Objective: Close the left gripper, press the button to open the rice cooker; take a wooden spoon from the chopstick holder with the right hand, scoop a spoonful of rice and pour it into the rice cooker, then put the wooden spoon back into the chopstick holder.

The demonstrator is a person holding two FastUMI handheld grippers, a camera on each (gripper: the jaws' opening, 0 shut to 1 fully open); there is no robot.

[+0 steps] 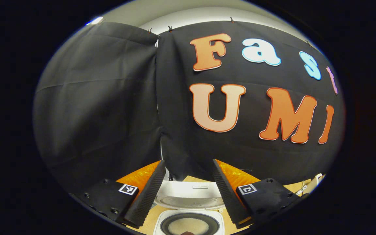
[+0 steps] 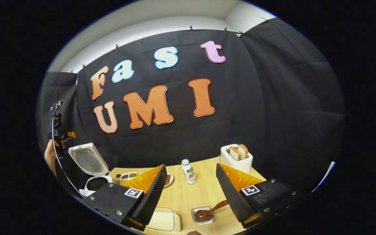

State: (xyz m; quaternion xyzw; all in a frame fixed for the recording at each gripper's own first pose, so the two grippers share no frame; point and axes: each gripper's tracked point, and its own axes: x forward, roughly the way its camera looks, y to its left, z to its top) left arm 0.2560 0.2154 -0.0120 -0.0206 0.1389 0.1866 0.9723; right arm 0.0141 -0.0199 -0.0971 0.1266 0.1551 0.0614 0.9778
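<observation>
The white rice cooker [image 1: 189, 215] stands open just below my left gripper [image 1: 188, 163], lid [image 1: 188, 195] tilted back and pale rice in its dark pot [image 1: 188, 226]. The left gripper's fingers are open with nothing between them. In the right gripper view the same cooker [image 2: 90, 164] stands open at the far left of the wooden table, and a hand [image 2: 49, 156] holds the left gripper [image 2: 59, 130] above it. My right gripper [image 2: 193, 192] is open and empty. A brown wooden spoon [image 2: 212, 210] rests in a small clear holder [image 2: 203, 216] just ahead of the right finger.
On the wooden table [image 2: 204, 192] stand a white toaster [image 2: 237, 160] with two bread slices, a small bottle [image 2: 188, 171], a plate [image 2: 169, 179], a little dish [image 2: 128, 177] and a white rectangular container [image 2: 163, 220]. Black cloth walls close the back and sides.
</observation>
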